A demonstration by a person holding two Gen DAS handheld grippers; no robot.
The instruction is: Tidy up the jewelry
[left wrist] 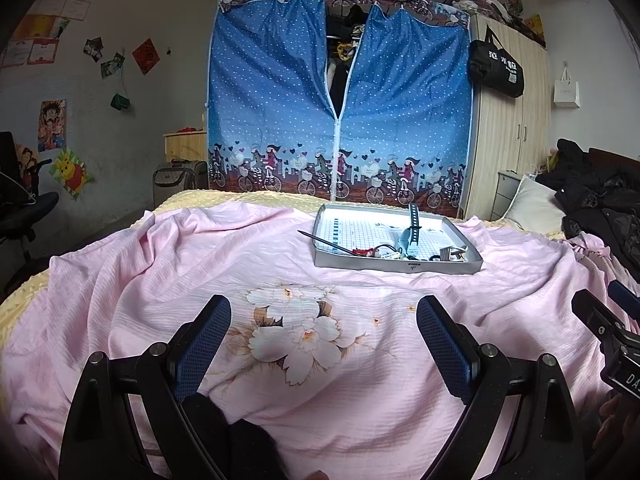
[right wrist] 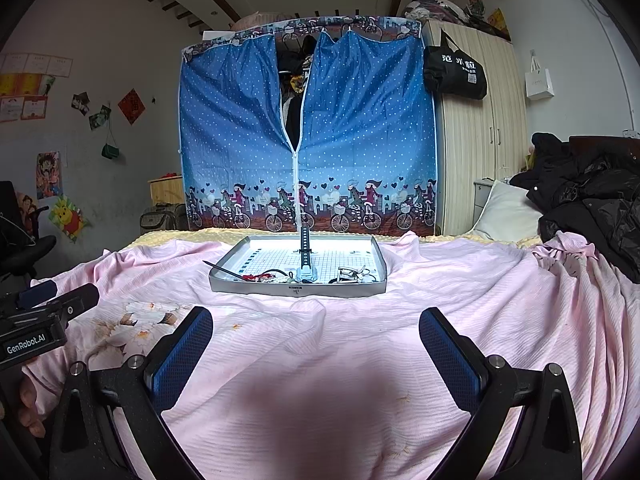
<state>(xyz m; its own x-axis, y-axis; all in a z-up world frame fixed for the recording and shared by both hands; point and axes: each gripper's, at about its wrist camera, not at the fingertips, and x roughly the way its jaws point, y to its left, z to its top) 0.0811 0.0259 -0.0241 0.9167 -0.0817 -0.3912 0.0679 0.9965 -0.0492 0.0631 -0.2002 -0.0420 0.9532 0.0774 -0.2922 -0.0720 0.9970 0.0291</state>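
A shallow silver tray (left wrist: 396, 265) (right wrist: 298, 286) with a gridded floor lies on the pink bedsheet. A pale blue watch (left wrist: 410, 236) (right wrist: 305, 260) stands in it with its strap upright. A thin dark stick (left wrist: 326, 242) (right wrist: 224, 270) leans over the tray's left rim. Small jewelry pieces (left wrist: 452, 255) (right wrist: 354, 274) lie along the tray's near wall. My left gripper (left wrist: 324, 316) hovers open over the sheet, short and left of the tray. My right gripper (right wrist: 316, 326) hangs open in front of the tray, nothing between its fingers.
A blue fabric wardrobe (left wrist: 340, 120) stands behind the bed, a wooden wardrobe (right wrist: 480, 132) to its right. Black clothing (right wrist: 592, 200) and a white pillow (right wrist: 504, 216) lie at the bed's right. An office chair (left wrist: 24, 208) sits at the left.
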